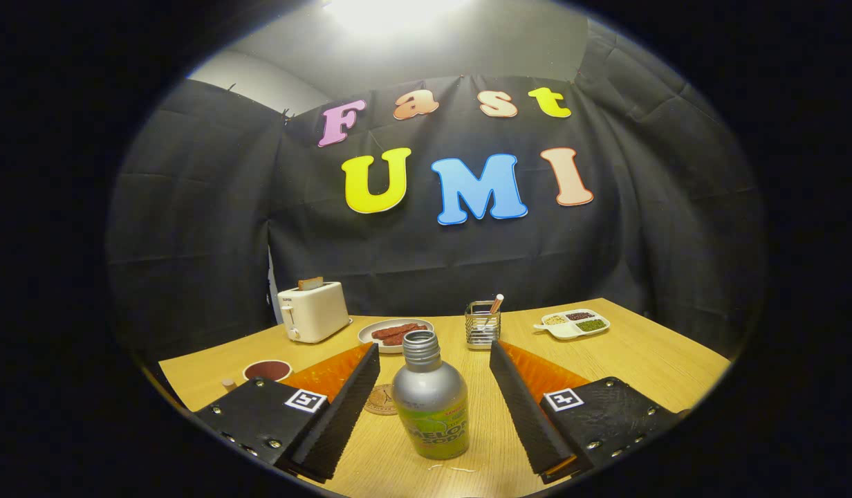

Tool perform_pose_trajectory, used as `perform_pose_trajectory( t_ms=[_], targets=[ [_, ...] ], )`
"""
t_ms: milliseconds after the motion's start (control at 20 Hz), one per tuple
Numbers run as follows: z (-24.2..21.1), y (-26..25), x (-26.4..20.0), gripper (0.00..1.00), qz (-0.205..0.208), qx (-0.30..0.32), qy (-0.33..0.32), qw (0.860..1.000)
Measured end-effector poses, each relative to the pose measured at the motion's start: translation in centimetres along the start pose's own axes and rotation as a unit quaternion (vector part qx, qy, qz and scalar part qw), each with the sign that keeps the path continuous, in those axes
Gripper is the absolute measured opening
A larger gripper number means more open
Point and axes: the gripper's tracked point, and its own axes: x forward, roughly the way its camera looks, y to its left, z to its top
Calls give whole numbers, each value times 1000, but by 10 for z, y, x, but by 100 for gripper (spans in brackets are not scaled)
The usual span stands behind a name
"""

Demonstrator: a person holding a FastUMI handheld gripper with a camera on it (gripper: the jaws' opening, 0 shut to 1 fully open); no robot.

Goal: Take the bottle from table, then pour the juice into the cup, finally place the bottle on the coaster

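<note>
1. The gripper [433,387] has two flat, blade-like fingers [343,408] with ribbed inner faces.
2. Each finger sits on a dark block fastened with small round screws.
3. A square black-and-white marker [306,400] sits on top of each block.
4. Translucent orange pieces [329,370] lie along the outer sides.

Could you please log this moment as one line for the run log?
gripper: open, fingers either side of bottle, not touching | bottle: upright on table, uncapped | coaster: beside bottle, bare
</note>
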Motion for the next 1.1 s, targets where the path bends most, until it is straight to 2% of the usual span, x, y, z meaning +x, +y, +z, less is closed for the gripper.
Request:
perform_pose_trajectory(
  t_ms=[300,500,700,850,1000,1100],
  targets=[
    [-43,-2,26,99,-15,-1,15,1000],
    [-57,-1,39,99,-25,-29,18,999],
    [-66,-3,49,99,-32,-22,24,999],
    [-68,0,55,84,-21,-18,28,999],
    [-62,8,57,83,-2,-31,41,999],
    [-53,16,61,81,2,-62,42,997]
  ],
)
